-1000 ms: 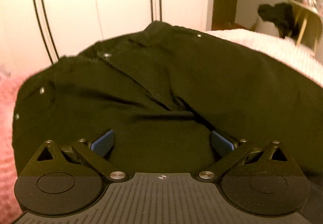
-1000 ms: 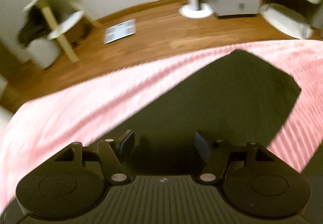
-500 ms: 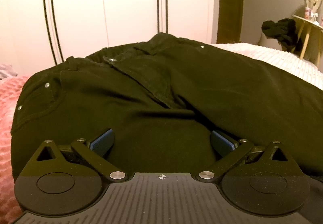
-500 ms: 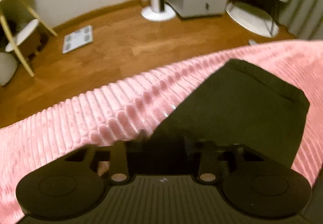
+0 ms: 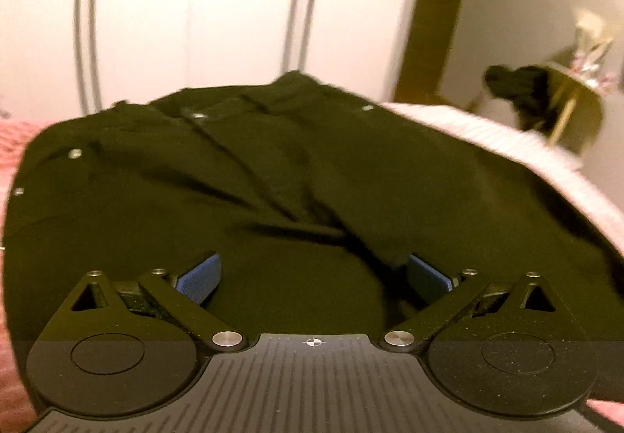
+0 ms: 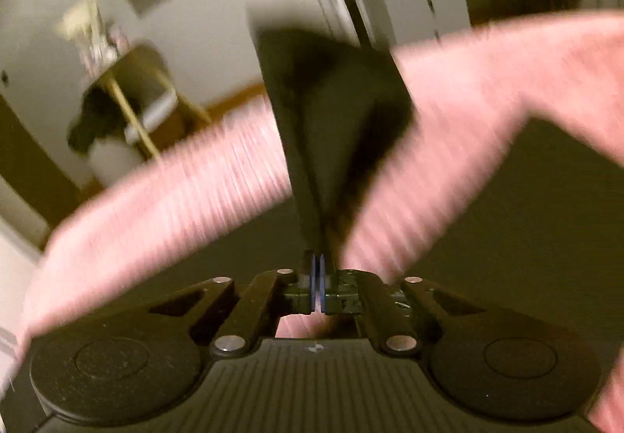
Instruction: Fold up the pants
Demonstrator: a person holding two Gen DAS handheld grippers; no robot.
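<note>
Black pants (image 5: 273,179) lie spread on a bed, waistband and rivets toward the far white wardrobe in the left wrist view. My left gripper (image 5: 314,275) hovers low over the crotch area, blue pads wide apart and open, cloth beneath them. In the right wrist view my right gripper (image 6: 316,271) is shut on the pant leg's hem end (image 6: 331,113), which rises lifted and folded up from the closed blue pads. More of the black pants (image 6: 546,218) lies on the bed at the right.
A pink ribbed bedspread (image 6: 175,199) covers the bed, with a white blanket (image 5: 507,148) at its far right. A small yellow-legged table (image 5: 573,109) with dark clothing draped on it stands beside the bed. White wardrobe doors (image 5: 195,4) are behind.
My right gripper closed on the end of the pant leg and swung it up and across, the view now blurred. The left gripper stayed open over the pants, tilting slightly.
</note>
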